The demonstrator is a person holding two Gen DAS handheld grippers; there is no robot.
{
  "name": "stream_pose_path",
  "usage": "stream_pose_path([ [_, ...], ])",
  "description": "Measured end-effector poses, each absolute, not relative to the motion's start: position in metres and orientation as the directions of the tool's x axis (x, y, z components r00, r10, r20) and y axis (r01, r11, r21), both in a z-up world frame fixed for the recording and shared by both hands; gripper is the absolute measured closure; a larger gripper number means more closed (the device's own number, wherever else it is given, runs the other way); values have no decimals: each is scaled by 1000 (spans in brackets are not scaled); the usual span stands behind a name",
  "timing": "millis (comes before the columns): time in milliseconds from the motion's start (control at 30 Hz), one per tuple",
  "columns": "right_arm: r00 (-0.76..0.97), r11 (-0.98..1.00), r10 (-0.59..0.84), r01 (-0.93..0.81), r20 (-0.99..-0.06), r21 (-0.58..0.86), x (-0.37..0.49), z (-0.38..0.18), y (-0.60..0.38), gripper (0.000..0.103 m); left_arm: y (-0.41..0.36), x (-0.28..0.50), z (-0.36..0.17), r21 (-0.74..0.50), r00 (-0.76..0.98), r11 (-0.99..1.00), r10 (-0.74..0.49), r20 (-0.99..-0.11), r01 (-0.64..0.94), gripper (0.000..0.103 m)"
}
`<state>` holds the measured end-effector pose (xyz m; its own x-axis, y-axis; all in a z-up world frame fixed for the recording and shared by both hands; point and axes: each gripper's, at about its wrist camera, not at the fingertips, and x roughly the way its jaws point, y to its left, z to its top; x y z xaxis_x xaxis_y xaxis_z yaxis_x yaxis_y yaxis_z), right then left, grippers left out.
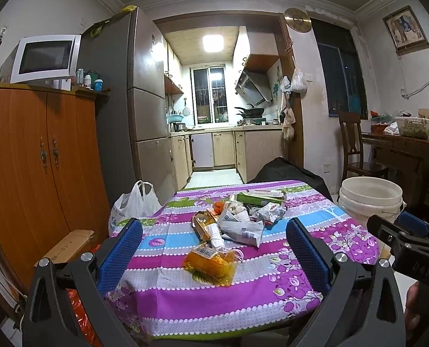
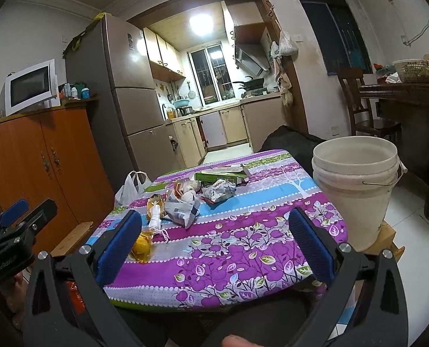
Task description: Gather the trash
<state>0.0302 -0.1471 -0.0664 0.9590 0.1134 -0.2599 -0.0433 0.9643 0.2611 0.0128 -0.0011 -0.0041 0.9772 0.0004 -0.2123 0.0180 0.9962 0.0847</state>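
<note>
Trash lies on a table with a purple flowered cloth (image 1: 214, 297) (image 2: 243, 248): an orange plastic wrapper (image 1: 210, 261) (image 2: 141, 248) nearest, a gold wrapper with a white twist (image 1: 205, 225) (image 2: 155, 212), crumpled white packets (image 1: 243, 227) (image 2: 182, 206), a silver wrapper (image 1: 269, 212) (image 2: 218, 189) and a green box (image 1: 259, 198) (image 2: 220, 175). A white bucket (image 1: 369, 199) (image 2: 355, 185) stands at the table's right. My left gripper (image 1: 214, 260) is open and empty, above the near edge, facing the orange wrapper. My right gripper (image 2: 214, 248) is open and empty, to its right.
A white plastic bag (image 1: 133, 205) (image 2: 132, 188) hangs at the table's far left. An orange wooden cabinet (image 1: 40, 167) with a microwave (image 1: 45, 57) stands on the left, a cardboard box (image 1: 67, 245) beside it. A dark chair (image 1: 356, 147) and a side table (image 1: 408, 150) stand at the right.
</note>
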Motion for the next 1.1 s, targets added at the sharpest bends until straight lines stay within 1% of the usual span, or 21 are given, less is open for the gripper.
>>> stream_pose_path([
  [167, 957, 975, 99, -39, -271, 219, 45, -57, -142, 5, 8, 25, 0, 63, 980, 998, 5, -199, 7, 4],
  [233, 955, 985, 76, -27, -287, 171, 61, -51, -135, 5, 19, 41, 5, 81, 982, 995, 65, -177, -51, 4],
  [300, 950, 990, 66, -25, -306, 136, 76, -46, -127, 5, 45, 62, 11, 54, 974, 994, 104, -201, -95, 4],
  [400, 936, 990, 97, -53, -339, 134, 98, -46, -112, 5, 83, 87, 14, 33, 961, 989, 150, -231, -147, 4],
  [500, 902, 985, 155, -112, -402, 129, 119, -54, -96, 5, 122, 119, 11, 46, 936, 979, 203, -287, -198, 4],
  [633, 856, 980, 197, -189, -478, 66, 136, -75, -72, 5, 154, 156, -4, 22, 902, 976, 210, -377, -218, 4],
  [733, 819, 967, 241, -248, -521, 58, 145, -91, -61, 5, 162, 180, -28, 18, 869, 978, 191, -457, -206, 4],
  [800, 791, 950, 289, -306, -539, 60, 148, -100, -53, 5, 167, 195, -48, 8, 837, 982, 166, -522, -190, 8],
  [833, 774, 937, 318, -345, -547, 55, 148, -104, -47, 8, 166, 196, -57, 7, 823, 983, 157, -545, -183, 10],
  [867, 760, 924, 343, -380, -552, 50, 149, -106, -41, 14, 170, 203, -68, 2, 800, 987, 133, -585, -163, 16],
  [900, 744, 909, 369, -415, -557, 48, 148, -106, -35, 17, 171, 208, -78, 5, 774, 990, 115, -622, -143, 19],
  [967, 715, 875, 420, -482, -559, 41, 151, -105, -21, 30, 168, 214, -95, 20, 736, 991, 114, -667, -136, 20],
  [1000, 700, 854, 448, -520, -556, 34, 154, -101, -12, 33, 172, 219, -102, 17, 717, 991, 106, -689, -130, 21],
  [1033, 689, 837, 466, -546, -555, 26, 157, -99, -5, 40, 174, 223, -108, 8, 704, 992, 96, -704, -128, 22],
  [1067, 679, 822, 479, -569, -556, 14, 160, -97, 4, 44, 174, 226, -112, 1, 697, 992, 92, -711, -130, 22],
  [1100, 666, 803, 488, -595, -564, -8, 167, -94, 15, 45, 180, 229, -115, -14, 689, 991, 81, -721, -132, 22],
])
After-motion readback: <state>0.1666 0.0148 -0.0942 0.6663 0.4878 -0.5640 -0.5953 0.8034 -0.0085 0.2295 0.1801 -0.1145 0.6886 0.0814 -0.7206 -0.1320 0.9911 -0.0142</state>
